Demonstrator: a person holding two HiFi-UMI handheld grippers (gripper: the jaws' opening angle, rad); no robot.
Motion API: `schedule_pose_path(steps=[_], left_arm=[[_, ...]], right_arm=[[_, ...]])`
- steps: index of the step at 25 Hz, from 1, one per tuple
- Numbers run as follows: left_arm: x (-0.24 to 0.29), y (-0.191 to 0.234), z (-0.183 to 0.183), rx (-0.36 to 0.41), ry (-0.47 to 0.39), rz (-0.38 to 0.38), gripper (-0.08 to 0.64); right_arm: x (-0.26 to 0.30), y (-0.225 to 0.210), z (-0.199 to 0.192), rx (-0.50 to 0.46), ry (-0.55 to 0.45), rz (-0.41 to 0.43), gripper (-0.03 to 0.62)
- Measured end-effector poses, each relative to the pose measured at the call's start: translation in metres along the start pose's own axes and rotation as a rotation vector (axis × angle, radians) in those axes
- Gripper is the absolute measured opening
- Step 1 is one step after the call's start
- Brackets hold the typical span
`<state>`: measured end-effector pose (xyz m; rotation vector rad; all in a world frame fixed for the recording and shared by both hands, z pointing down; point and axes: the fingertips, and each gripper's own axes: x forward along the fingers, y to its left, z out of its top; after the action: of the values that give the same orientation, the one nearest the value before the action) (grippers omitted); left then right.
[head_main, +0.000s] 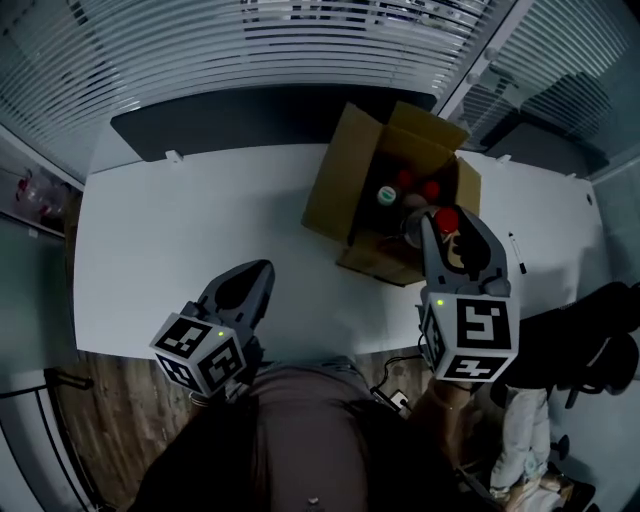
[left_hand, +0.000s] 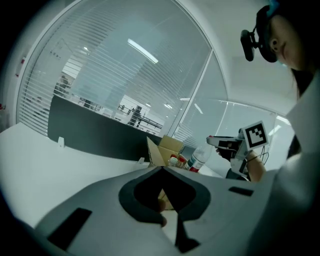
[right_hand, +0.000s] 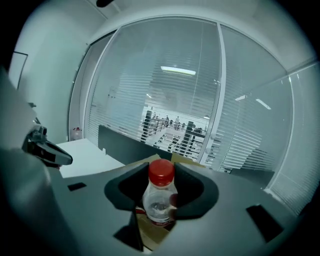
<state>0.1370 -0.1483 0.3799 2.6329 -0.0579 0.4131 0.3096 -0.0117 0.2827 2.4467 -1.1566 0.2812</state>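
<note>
My right gripper (head_main: 446, 234) is shut on a clear plastic bottle with a red cap (head_main: 448, 216), held upright over the near right corner of an open cardboard box (head_main: 340, 175). In the right gripper view the bottle (right_hand: 160, 194) stands between the jaws of the right gripper (right_hand: 160, 202). Inside the box stand more red-capped bottles (head_main: 405, 181) and one with a pale cap (head_main: 386, 194). My left gripper (head_main: 246, 284) hangs shut and empty over the table's near edge, left of the box. In the left gripper view, the box (left_hand: 162, 148) and the held bottle (left_hand: 199, 158) lie ahead.
The white table (head_main: 180, 240) carries the box at its right half. A dark panel (head_main: 200, 125) runs along its far edge, with glass walls and blinds behind. A black office chair (head_main: 585, 345) stands at the right. A person's body fills the bottom of the head view.
</note>
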Motion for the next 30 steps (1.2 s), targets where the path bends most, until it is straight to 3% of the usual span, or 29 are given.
schedule_pose_path(steps=[10,17,24,30], left_arm=[[-0.043,0.022,-0.009,0.006,0.004,-0.058,0.006],[-0.090,0.049,-0.010,0.020,0.003,-0.054,0.006],[-0.133,0.064,-0.020,0.013,-0.001,-0.043,0.006],[-0.163,0.069,-0.033,0.009,-0.002,-0.033,0.006]], right_arm=[[-0.038,0.047,0.036,-0.034,-0.082,-0.057,0.172],[-0.062,0.082,0.047,-0.027,-0.114,-0.117,0.172],[-0.082,0.117,0.042,-0.024,-0.088,-0.130,0.170],[-0.094,0.151,0.029,-0.018,-0.067,-0.082,0.170]])
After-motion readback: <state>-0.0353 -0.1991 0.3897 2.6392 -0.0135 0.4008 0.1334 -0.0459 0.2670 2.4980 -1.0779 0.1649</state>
